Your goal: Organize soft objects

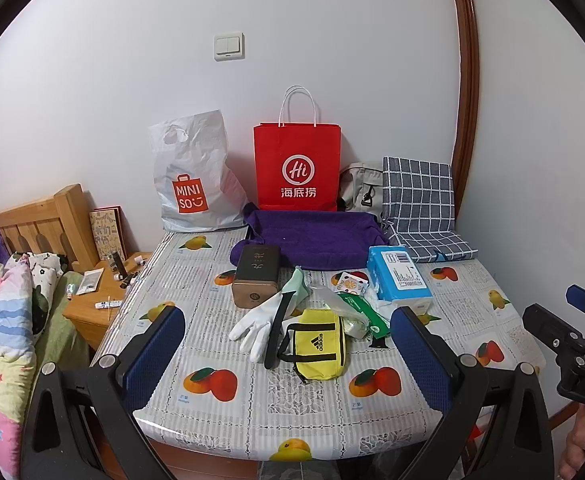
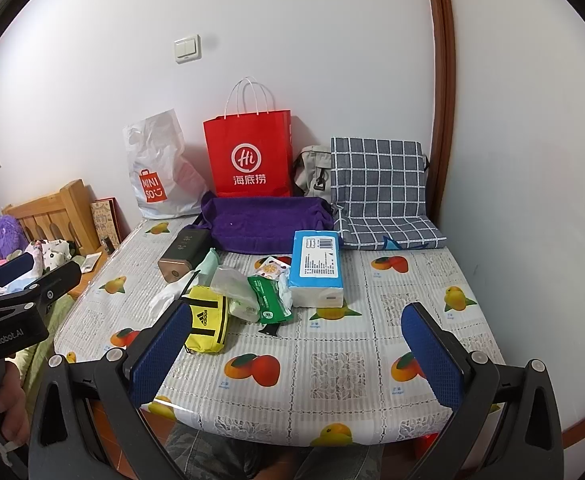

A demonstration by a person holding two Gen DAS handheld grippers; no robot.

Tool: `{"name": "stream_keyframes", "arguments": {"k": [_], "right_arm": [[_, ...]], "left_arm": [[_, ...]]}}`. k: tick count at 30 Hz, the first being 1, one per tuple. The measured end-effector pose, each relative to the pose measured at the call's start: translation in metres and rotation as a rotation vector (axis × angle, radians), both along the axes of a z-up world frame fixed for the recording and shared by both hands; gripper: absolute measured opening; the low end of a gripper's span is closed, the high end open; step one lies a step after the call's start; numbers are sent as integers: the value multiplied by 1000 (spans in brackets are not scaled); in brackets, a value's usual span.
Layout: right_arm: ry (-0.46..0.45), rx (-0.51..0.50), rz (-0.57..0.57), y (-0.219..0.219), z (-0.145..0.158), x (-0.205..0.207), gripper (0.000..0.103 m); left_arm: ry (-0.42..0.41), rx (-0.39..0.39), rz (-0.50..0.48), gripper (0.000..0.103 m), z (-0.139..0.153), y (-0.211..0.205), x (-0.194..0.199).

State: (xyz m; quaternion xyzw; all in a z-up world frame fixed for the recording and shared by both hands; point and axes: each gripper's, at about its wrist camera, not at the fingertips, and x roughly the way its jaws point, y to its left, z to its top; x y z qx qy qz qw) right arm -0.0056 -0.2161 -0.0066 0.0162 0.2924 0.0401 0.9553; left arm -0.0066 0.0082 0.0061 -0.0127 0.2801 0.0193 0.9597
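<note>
Soft objects are clustered mid-table on the fruit-print plastic tablecloth [image 1: 292, 408], none gripped yet. Left gripper [image 1: 288, 344] has its blue pads wide apart, hovering at the near edge and framing the pile. Right gripper [image 2: 296, 344] is likewise spread, holding nothing, aimed right of the pile.

Nearest: small yellow fabric pouch with black straps [image 1: 322, 344]. Light, limp, will fold under a pinch. Take it across the body, not by a strap, or it swings.

Just left, touching it: white rubber glove [image 1: 254, 330], thin and floppy. Pinch at the palm; fingers will dangle.

Right of the pouch: clear crumpled plastic bag [image 1: 344, 308] and green wet-wipe pack [image 1: 364, 312], overlapping. Slippery film, low weight, so grip could slide.

Behind: pale green cloth [image 1: 296, 286]. Can't tell from here if it's a second glove.

Further: blue-and-white soft tissue pack [image 1: 398, 276], bulky and compressible. Grip across the short side.

Brown rigid box [image 1: 256, 280] is hard, probably not part of this.

Far: folded purple towel [image 1: 312, 240], heaviest soft item, drapes. Then the grey checked cushion [image 1: 420, 204], red paper bag [image 1: 297, 168] and white plastic shopping bag [image 1: 192, 176] against the wall, likely the destinations.
</note>
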Motion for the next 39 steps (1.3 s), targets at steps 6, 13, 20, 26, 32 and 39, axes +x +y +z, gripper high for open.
{"name": "stream_keyframes", "arguments": {"k": [6,13,20,26,32,39], "right_arm": [[0,1,-1,0,0,-1,103],[-6,-2,3,1,1,-1,103],[-6,7,18,1,-6,6,103],[62,18,25,0,-38,31,103],[126,4,71,13,-75,57,103],[232,14,176,55,-125,92,103]], "left_arm": [[0,2,0,103,0,-1,0],[6,2,3,103,-1,-1,0],[36,1,15,103,-7,13,11],[107,-4,60,103,-42,30,43],[198,-19,120,103,-83,52,72],[288,-47,182,103,-127,84,96]]}}
